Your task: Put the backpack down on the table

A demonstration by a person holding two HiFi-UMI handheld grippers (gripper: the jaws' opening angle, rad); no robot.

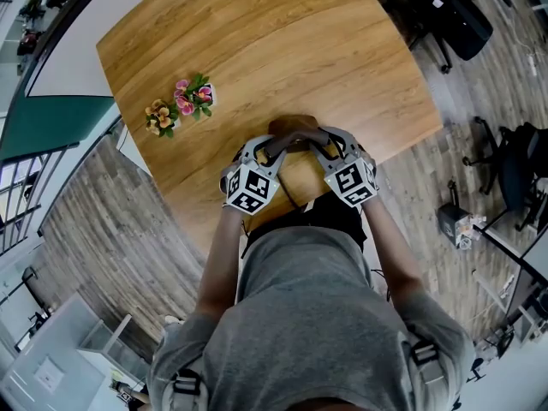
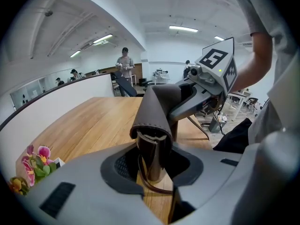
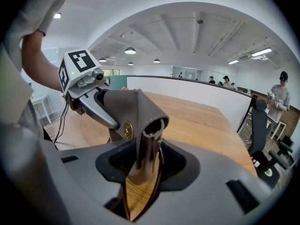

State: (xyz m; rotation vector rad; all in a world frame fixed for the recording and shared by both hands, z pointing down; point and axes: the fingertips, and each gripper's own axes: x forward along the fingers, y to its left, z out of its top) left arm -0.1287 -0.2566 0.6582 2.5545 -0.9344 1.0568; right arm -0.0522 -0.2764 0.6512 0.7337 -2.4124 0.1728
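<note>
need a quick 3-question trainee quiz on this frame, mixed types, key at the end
1. Pick one: what stands between the jaws of both the left claw and the right claw?
A) a cable
B) brown leather of the backpack
C) a cup

2. True or false: the flowers stand on the right claw's side of the table.

3. Count: how many bunches of flowers stand on the table?

Key:
1. B
2. False: they stand on the left claw's side.
3. Two
</note>
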